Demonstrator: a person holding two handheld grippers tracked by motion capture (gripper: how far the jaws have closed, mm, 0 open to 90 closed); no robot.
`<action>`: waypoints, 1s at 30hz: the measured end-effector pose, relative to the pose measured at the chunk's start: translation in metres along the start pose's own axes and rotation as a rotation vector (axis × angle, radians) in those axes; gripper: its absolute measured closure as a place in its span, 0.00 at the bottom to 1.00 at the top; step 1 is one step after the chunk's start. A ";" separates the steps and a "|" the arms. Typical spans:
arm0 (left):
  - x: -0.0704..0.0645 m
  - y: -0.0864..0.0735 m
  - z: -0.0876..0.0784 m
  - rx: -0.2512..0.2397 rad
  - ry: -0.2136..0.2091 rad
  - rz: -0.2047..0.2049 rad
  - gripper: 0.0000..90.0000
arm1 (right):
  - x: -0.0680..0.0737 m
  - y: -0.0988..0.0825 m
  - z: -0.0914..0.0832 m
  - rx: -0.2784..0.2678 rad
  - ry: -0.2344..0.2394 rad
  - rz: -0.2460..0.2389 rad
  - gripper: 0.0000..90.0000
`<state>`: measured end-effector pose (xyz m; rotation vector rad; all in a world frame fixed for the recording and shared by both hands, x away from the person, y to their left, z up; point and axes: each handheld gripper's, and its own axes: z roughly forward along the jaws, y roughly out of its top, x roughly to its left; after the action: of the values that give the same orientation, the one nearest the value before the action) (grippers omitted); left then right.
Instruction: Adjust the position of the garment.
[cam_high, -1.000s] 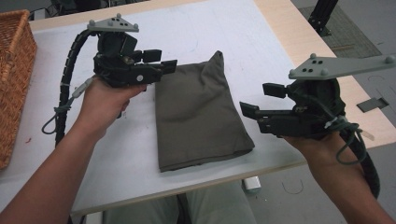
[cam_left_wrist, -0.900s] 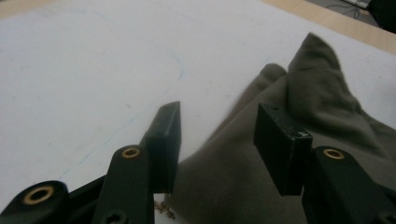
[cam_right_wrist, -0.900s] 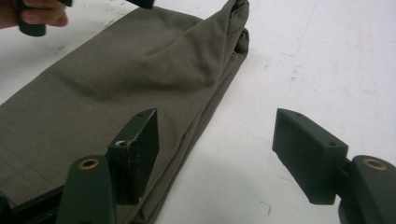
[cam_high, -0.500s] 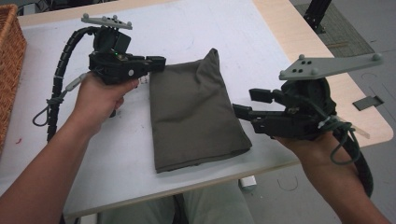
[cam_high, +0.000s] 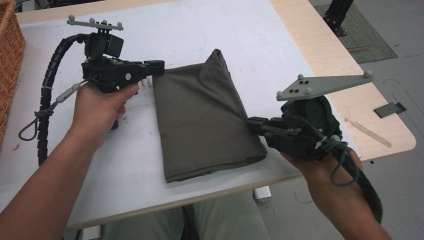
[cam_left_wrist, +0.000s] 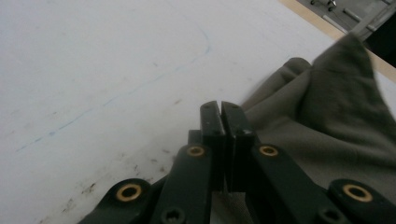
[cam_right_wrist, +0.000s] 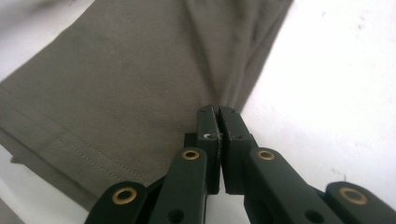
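A folded olive-grey cloth (cam_high: 205, 125) lies flat on the white table (cam_high: 200, 30), one corner peaking at its far end. My left gripper (cam_high: 159, 67) is at the cloth's far left corner. Its jaws have just closed, and in the left gripper view (cam_left_wrist: 221, 105) they meet with the cloth (cam_left_wrist: 327, 121) running in beside them. My right gripper (cam_high: 250, 121) is at the middle of the cloth's right edge. Its jaws have also just closed, and in the right gripper view (cam_right_wrist: 217, 109) creases in the cloth (cam_right_wrist: 130, 84) fan out from the pinched edge.
A wicker basket (cam_high: 7, 75) stands at the table's far left. A light wooden strip (cam_high: 320, 55) borders the table on the right, with grey floor beyond it. The person's legs show under the near edge.
Both grippers' jaws stood open a second ago and are now closed. The right gripper came in leftward to the cloth's right edge. The left one stayed at the far left corner.
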<state>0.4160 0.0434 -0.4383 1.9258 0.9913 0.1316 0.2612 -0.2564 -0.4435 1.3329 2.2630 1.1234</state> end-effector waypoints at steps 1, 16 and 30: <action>-0.001 -0.001 0.000 -0.003 0.002 -0.005 0.99 | -0.001 0.000 -0.001 0.002 0.000 0.012 0.98; -0.006 -0.001 0.002 -0.016 0.011 0.010 0.98 | -0.027 0.070 0.045 -0.141 -0.015 0.000 0.80; -0.007 -0.002 0.003 -0.016 0.028 -0.018 0.98 | -0.045 0.059 0.056 -0.083 -0.044 0.144 0.99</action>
<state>0.4119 0.0373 -0.4394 1.9050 1.0227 0.1560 0.3539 -0.2510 -0.4422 1.4918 2.0947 1.2080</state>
